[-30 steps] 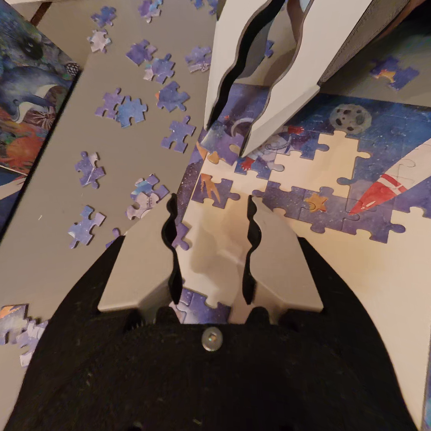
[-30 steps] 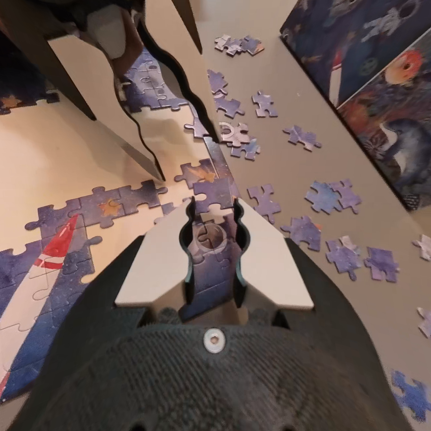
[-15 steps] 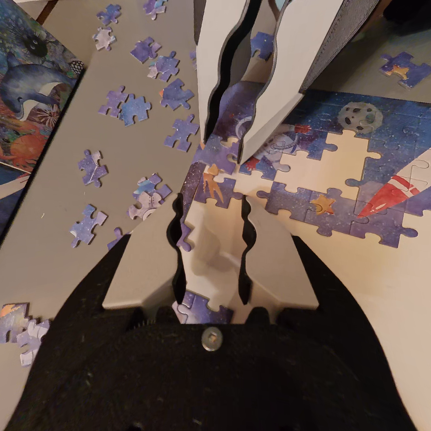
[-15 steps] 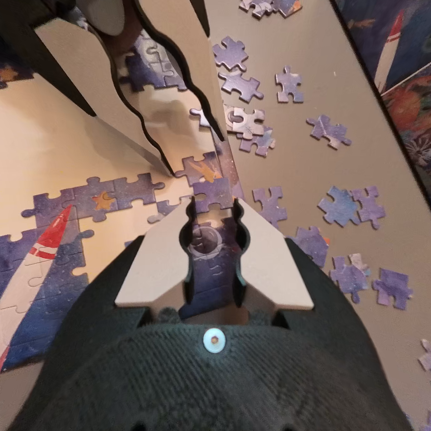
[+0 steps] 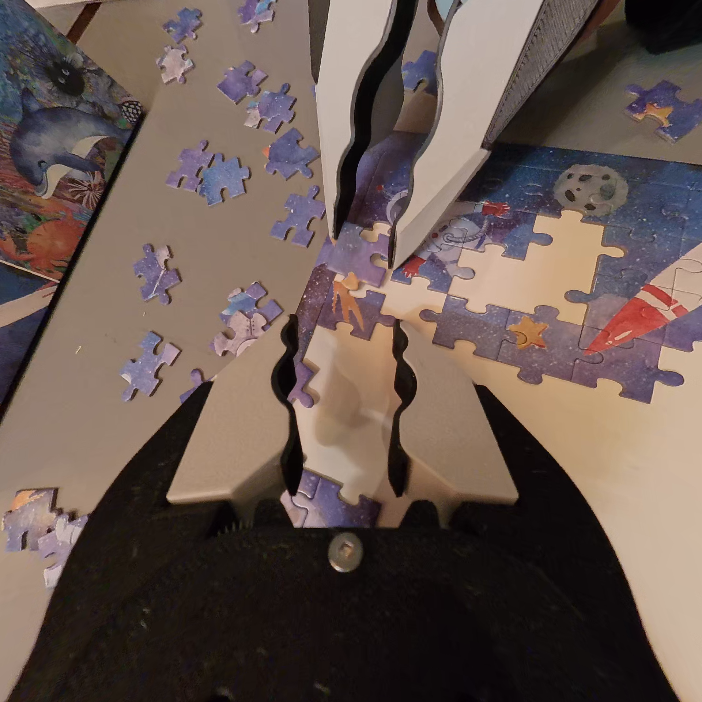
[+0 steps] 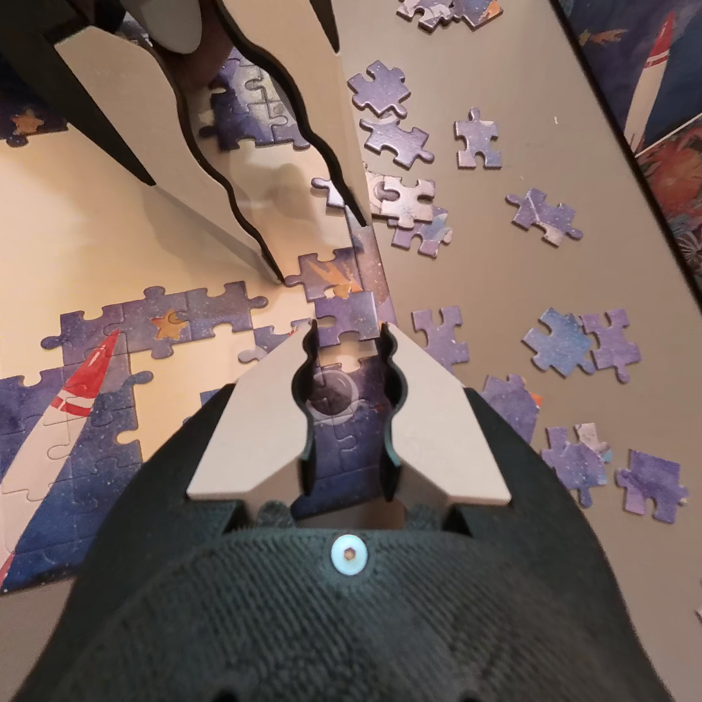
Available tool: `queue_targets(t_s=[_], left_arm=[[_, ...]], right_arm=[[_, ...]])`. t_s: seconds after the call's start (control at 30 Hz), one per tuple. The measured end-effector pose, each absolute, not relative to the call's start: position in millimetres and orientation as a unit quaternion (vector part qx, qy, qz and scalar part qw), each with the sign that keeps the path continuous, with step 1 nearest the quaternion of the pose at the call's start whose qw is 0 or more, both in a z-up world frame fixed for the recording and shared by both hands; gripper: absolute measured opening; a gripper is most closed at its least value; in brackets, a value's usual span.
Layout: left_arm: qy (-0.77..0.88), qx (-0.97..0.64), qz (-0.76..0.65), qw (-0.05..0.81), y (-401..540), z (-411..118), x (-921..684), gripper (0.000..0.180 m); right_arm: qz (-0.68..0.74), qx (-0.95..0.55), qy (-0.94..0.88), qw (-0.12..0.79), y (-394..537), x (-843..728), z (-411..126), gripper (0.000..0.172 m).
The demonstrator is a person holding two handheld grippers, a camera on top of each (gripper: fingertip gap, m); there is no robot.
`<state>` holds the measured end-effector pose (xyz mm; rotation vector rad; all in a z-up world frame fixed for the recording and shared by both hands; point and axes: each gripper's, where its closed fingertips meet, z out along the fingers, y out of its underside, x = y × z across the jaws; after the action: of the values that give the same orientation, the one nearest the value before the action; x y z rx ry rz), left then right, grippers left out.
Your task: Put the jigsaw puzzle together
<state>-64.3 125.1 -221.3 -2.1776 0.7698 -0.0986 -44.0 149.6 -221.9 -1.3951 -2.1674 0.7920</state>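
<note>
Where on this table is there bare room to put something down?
Bare cream puzzle board lies open below the starred row of joined blue pieces. A smaller gap sits between astronaut and red rocket. The grey tabletop is crowded with loose purple pieces.

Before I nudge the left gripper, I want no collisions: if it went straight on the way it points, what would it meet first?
Most likely the comet piece, seated in the puzzle just past the open left gripper; depth is hard to judge.

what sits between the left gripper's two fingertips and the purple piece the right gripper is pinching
A purple puzzle piece with an orange comet lies between the left gripper and the pinched plain purple piece, clearest in the left wrist view.
</note>
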Motion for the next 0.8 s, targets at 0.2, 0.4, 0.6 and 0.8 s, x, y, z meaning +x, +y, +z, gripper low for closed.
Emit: queue_targets(t_s=[0.2,0.4,0.6,0.8], left_arm=[[0.301,-0.863,-0.045,0.403,125.2,-222.0,-64.3,0.049],[0.300,-0.864,-0.047,0.402,125.3,-222.2,-64.2,0.049],[0.301,-0.863,-0.045,0.402,125.2,-222.2,-64.2,0.049],[0.300,-0.864,-0.047,0.402,125.2,-222.2,-64.0,0.048]], right_arm=[[0.286,-0.502,-0.785,0.223,148.5,-44.9,-221.9,0.032],[0.288,-0.502,-0.783,0.228,150.2,-45.1,-221.5,0.041],[0.310,-0.491,-0.786,0.213,139.4,-46.9,-223.5,0.042],[0.313,-0.485,-0.788,0.214,136.4,-47.6,-224.0,0.039]])
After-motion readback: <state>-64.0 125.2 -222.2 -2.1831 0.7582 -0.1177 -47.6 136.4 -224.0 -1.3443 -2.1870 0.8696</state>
